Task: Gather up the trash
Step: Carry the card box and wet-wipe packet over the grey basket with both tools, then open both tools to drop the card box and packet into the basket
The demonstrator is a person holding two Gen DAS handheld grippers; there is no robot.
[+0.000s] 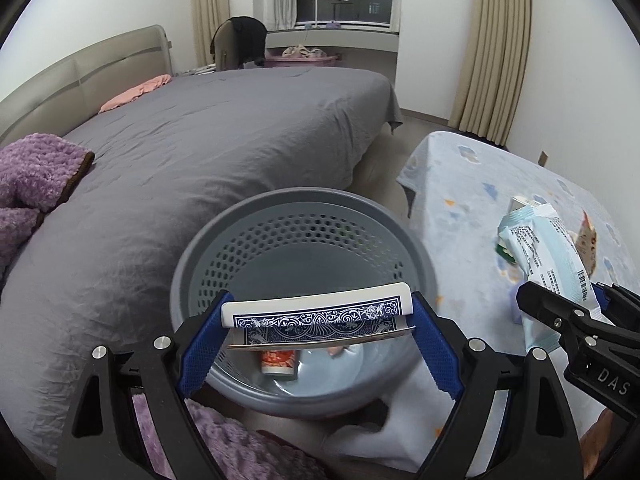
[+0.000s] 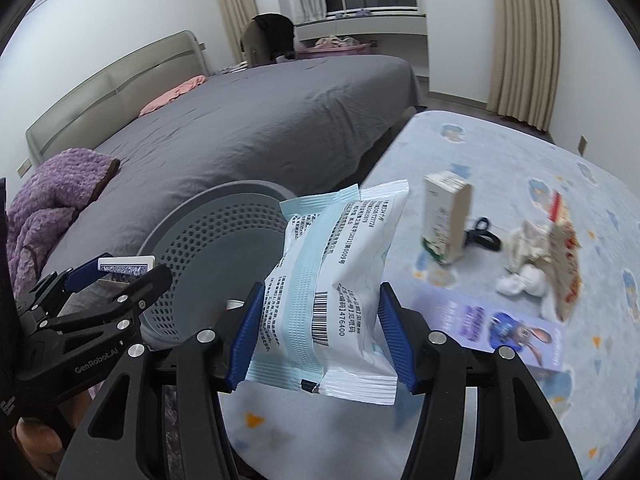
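Left wrist view: a playing-card box (image 1: 316, 306) is clamped between the blue pads of the left claw (image 1: 316, 320), held over the open mouth of the grey perforated basket (image 1: 280, 208).
Basket contents: a small red-and-white carton (image 1: 279, 362) is seen lying on the bottom.
Right wrist view: a white and pale-blue sealed packet (image 2: 332, 292) is gripped by the right claw (image 2: 320, 344), just right of the basket.
Surface (image 2: 500, 152): a cloud-print cloth is spread over it; an upright small carton (image 2: 446, 220), crumpled tissue (image 2: 524, 256) and a purple box (image 2: 496, 324) are left on it.
Bed (image 1: 220, 136): placed left of the basket.

bin (image 1: 300, 240) between bed (image 1: 220, 140) and table (image 1: 480, 200), carton (image 2: 446, 220) on table
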